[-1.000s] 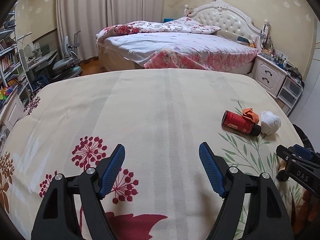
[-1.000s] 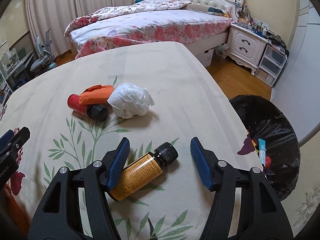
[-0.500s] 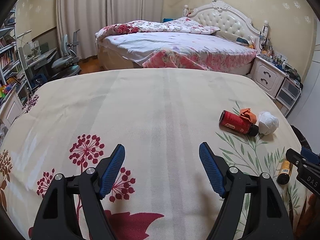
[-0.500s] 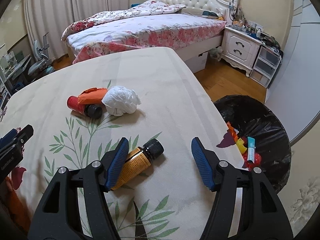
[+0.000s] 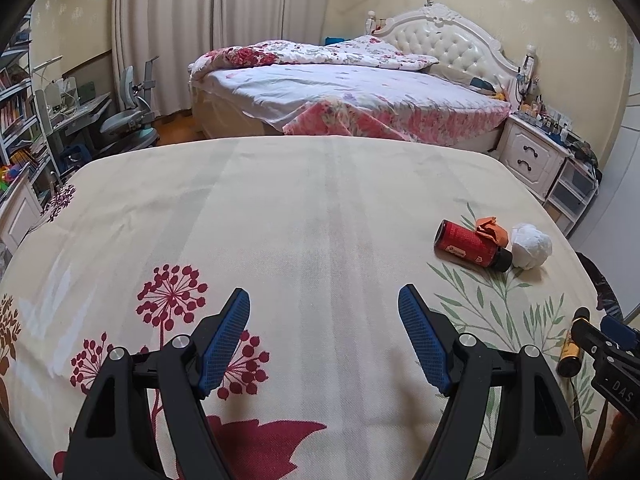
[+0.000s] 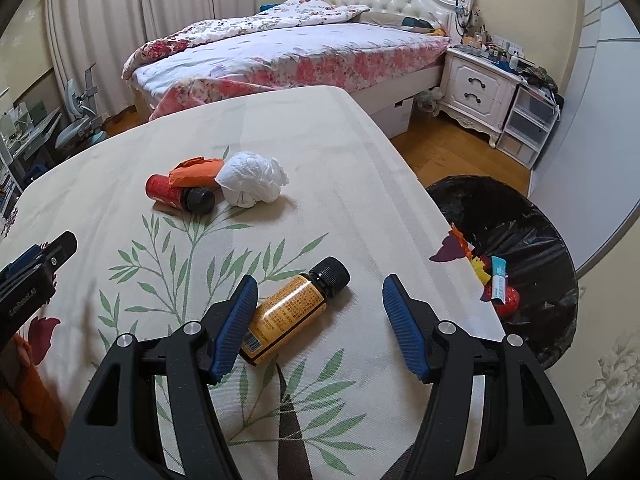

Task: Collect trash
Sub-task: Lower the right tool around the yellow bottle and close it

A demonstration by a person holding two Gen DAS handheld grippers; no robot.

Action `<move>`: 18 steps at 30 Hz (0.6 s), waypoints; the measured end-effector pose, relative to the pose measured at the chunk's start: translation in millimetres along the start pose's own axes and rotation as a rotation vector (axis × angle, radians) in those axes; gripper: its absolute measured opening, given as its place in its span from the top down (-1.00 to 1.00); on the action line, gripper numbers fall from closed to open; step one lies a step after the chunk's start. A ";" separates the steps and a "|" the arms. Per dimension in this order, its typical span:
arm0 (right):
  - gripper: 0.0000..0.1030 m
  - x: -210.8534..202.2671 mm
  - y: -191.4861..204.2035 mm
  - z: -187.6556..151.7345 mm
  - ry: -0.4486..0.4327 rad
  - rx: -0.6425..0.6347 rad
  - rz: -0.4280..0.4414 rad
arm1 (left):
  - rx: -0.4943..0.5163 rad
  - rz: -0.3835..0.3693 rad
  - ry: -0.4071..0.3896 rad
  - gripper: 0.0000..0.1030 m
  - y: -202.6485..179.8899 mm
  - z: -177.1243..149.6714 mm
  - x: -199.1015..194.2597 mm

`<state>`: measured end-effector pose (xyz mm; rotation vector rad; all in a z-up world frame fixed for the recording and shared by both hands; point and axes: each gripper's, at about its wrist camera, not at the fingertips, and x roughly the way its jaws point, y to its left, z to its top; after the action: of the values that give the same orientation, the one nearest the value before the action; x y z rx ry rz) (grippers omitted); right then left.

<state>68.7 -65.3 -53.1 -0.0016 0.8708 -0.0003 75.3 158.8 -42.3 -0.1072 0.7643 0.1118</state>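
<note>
On the table [image 6: 360, 152], a bottle [image 6: 288, 312] lies nearer than another bottle [image 6: 178, 194] (wad [image 6: 252, 180] beside it).

I count two small bottles on my tablecloth: one orange-labelled bottle [image 6: 294, 314] and one red bottle [image 6: 176, 193]. There is one white crumpled tissue [image 6: 253, 183], one orange wrapper [image 6: 197, 169], and one black-lined trash bin [image 6: 520, 256].

Between our right claw's [image 6: 316, 320] spread fingers lies an orange bottle [image 6: 290, 314], close against the left finger; bare cloth [image 6: 360, 184] fills the rest of the gap. Ahead-left, a red bottle [image 6: 176, 194], orange wrapper [image 6: 198, 169] and white wad [image 6: 252, 182] cluster. Right, past the edge, a lined bin [image 6: 532, 240] stands open-mouthed.
</note>
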 end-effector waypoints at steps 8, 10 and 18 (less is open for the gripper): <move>-0.23 1.1 -1.0 -9.9 0.024 0.007 -0.015 | -0.002 -0.011 0.000 -0.45 2.8 -5.5 -6.3; -0.23 -0.5 -2.2 -12.5 0.022 0.011 -0.018 | -0.003 -0.013 0.001 -0.45 3.1 -6.5 -7.4; 0.19 0.8 -7.0 -21.6 0.042 0.020 -0.019 | -0.002 -0.015 -0.001 -0.45 4.4 -7.3 -8.1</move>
<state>52.8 -72.2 -67.7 0.0091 0.9128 -0.0275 63.9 161.6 -42.2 -0.1147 0.7619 0.0978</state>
